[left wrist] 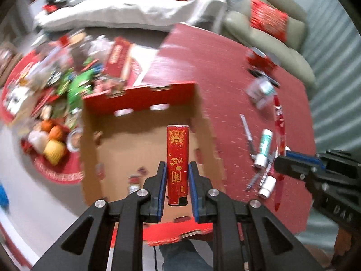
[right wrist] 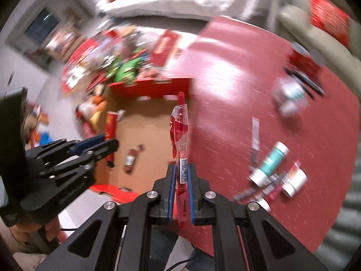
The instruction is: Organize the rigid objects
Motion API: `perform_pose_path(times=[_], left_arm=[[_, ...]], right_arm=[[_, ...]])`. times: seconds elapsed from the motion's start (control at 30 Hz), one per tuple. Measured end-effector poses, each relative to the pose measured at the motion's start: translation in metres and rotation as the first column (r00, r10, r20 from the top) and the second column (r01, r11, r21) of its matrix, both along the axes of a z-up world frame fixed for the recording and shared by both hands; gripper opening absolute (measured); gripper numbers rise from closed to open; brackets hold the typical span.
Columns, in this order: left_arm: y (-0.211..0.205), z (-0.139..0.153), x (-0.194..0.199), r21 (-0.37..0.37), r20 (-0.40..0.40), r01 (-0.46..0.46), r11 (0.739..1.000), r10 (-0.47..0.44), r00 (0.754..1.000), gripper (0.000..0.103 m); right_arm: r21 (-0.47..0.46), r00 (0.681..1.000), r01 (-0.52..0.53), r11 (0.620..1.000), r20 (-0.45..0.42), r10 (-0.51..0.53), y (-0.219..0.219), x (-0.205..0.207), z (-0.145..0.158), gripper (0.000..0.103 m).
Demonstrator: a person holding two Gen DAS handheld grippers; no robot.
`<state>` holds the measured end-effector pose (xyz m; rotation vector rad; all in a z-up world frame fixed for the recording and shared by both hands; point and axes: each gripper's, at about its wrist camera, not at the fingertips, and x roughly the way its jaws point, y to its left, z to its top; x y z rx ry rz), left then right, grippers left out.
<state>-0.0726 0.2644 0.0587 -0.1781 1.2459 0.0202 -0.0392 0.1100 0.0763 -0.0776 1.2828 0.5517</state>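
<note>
Pinching a red lighter (left wrist: 177,164) in the left gripper (left wrist: 177,169) and a red gel pen (right wrist: 180,140) in the right gripper (right wrist: 181,174) (both jaws pressed tight), either object may slip and miss the cardboard box (left wrist: 140,140) if swung fast.

The right tongs (right wrist: 180,176) clamp a red gel pen (right wrist: 179,135), its tip end pointing away over an open cardboard box (right wrist: 146,135). The left tongs (right wrist: 106,144) grip a red lighter (right wrist: 111,133) above the box. Tubes (right wrist: 273,164) and pens lie near the red surface's (right wrist: 237,79) right edge.
</note>
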Motion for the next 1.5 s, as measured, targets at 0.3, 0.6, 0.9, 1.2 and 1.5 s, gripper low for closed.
perform_pose_path(times=[0.3,0.6,0.9,1.2,1.5], left_arm=[[0.064,-0.008,-0.027,-0.010,-0.026,-0.192,0.981,0.192,0.981,0.020],[0.068,-0.016,-0.015,0.014,-0.035,-0.164,0.986,0.165,0.986,0.020],[0.052,-0.022,0.006,0.015,-0.027,-0.092,0.996,0.092,0.995,0.020],[0.054,-0.027,0.011,0.020,-0.039,-0.087,0.996,0.088,0.995,0.020],[0.063,-0.039,0.012,0.018,-0.060,-0.086,0.996,0.087,0.994,0.020]], right_arm=[[0.000,0.982,-0.190,0.982,0.010,0.190,0.079,-0.009,0.000,0.011],[-0.019,0.992,-0.125,0.992,-0.028,0.124,0.071,0.003,-0.011,0.011],[-0.054,0.998,-0.058,0.997,-0.037,0.056,0.056,0.011,-0.013,0.011],[-0.071,0.998,-0.051,0.996,-0.036,0.048,0.059,0.015,-0.013,0.011],[-0.087,0.997,-0.067,0.994,-0.053,0.063,0.069,0.018,-0.021,0.011]])
